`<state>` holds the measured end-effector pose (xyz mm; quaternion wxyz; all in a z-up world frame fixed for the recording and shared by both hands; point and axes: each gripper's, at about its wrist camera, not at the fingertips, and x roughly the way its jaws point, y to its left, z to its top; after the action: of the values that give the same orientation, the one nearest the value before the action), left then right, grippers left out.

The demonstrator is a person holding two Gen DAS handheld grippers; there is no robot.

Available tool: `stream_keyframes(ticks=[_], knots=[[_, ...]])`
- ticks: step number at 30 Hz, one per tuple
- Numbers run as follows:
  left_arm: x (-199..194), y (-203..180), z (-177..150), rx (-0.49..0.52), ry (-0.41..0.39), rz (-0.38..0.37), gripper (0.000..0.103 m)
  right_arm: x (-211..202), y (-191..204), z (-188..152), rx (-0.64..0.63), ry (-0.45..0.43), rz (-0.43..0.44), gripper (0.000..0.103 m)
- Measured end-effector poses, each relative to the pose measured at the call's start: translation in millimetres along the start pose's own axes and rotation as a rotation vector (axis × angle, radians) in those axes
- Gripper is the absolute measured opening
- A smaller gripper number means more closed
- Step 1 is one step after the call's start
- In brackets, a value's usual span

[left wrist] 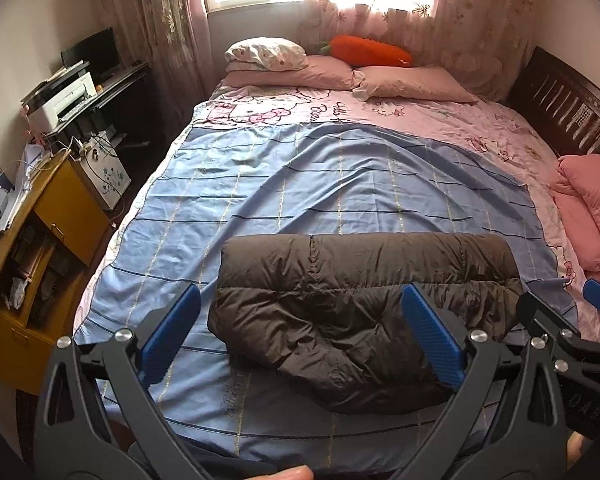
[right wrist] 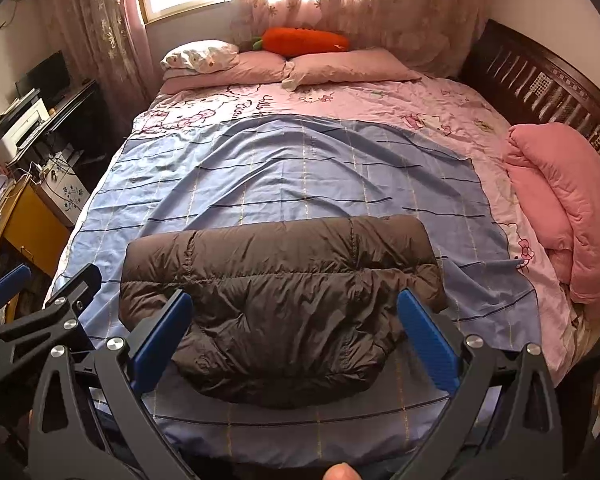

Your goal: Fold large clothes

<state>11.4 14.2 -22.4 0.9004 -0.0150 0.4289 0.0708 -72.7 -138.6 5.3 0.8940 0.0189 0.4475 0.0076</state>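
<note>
left gripper (left wrist: pixel 300 332) fingers spread wide and holding nothing, right gripper (right wrist: pixel 296 336) the same, both above folded brown padded jacket (right wrist: pixel 276 292) lying on blue checked sheet (right wrist: pixel 284 184), near edge of bed (left wrist: pixel 440 120)

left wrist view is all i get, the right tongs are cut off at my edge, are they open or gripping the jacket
Observer: The right tongs are wide open and empty. The folded brown jacket shows between their fingers, ungripped.
Operator: the left tongs block the jacket's right end for me, is it touching the pink quilt
Observer: No. That end lies on the blue sheet, and a strip of sheet shows between it and the pink quilt.
</note>
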Motion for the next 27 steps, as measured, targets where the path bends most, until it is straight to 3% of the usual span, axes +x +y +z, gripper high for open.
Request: stream_keyframes(ticks=[27], knots=[[0.6,-0.2,0.2,-0.010,0.004,-0.005,0.101,1.0,0.2,-0.4,0.005,0.003,0.004,0.102]])
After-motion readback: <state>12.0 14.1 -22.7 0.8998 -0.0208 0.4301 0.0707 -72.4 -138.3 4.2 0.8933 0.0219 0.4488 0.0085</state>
